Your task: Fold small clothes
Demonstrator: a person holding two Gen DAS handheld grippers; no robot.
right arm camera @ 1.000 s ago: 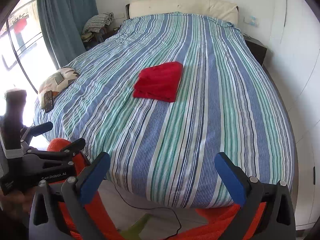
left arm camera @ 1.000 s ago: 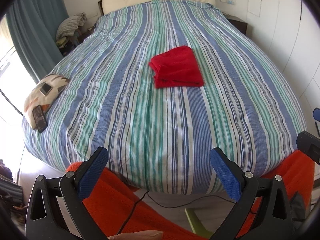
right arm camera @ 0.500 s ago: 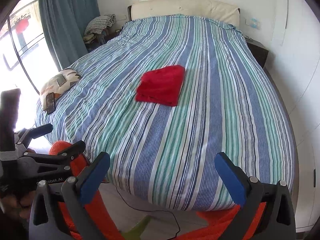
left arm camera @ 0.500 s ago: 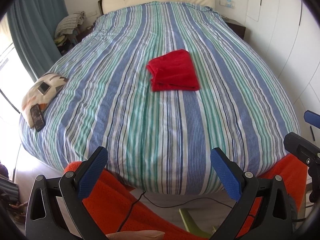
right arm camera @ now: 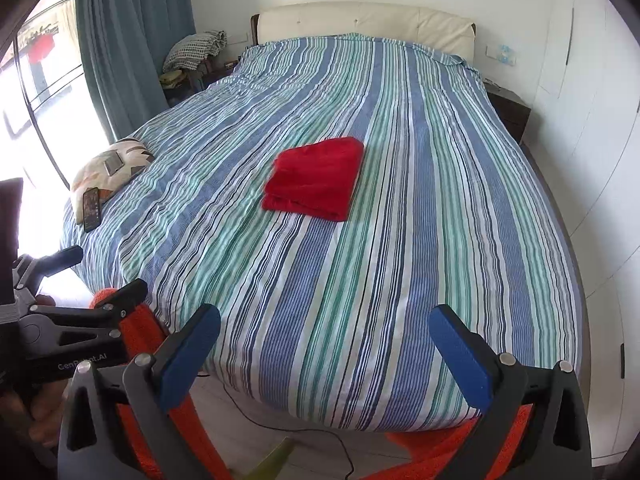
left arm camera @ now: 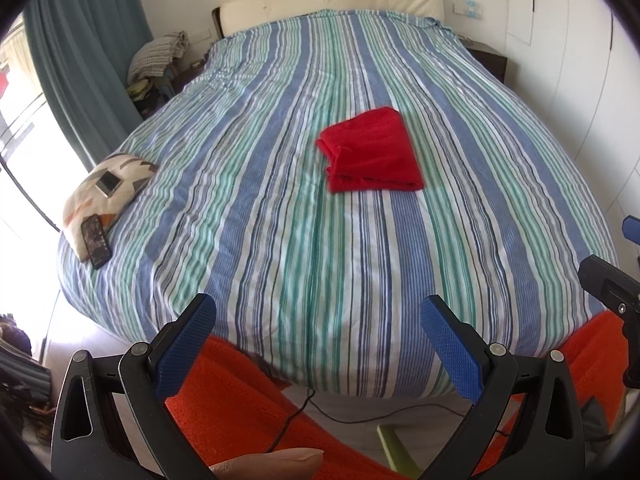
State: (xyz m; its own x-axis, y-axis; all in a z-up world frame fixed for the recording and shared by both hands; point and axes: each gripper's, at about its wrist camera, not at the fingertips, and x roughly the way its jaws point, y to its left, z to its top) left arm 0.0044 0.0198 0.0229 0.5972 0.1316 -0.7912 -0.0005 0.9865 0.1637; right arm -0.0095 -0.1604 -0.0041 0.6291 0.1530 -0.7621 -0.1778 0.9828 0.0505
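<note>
A folded red garment point(left arm camera: 372, 152) point(right arm camera: 316, 178) lies flat near the middle of the striped bed point(left arm camera: 280, 240) point(right arm camera: 400, 260). My left gripper point(left arm camera: 318, 318) is open, held off the foot of the bed, with nothing between its blue pads point(left arm camera: 186, 344). My right gripper point(right arm camera: 324, 328) is open too, at the foot of the bed and well short of the garment. The left gripper's body point(right arm camera: 60, 332) shows at the left edge of the right wrist view, and part of the right gripper point(left arm camera: 612, 292) shows at the right edge of the left wrist view.
A patterned cushion point(left arm camera: 108, 184) point(right arm camera: 108, 168) with a phone point(left arm camera: 96, 240) point(right arm camera: 91, 208) on it sits at the bed's left edge. Orange fabric point(left arm camera: 224, 400) and a cable point(left arm camera: 304, 404) lie below the bed's foot. Curtain point(right arm camera: 120, 40) at left, nightstand point(right arm camera: 510, 114) and wardrobe at right.
Both grippers have drawn back and risen a little, so more of the bed's foot and the floor shows. The garment has not moved.
</note>
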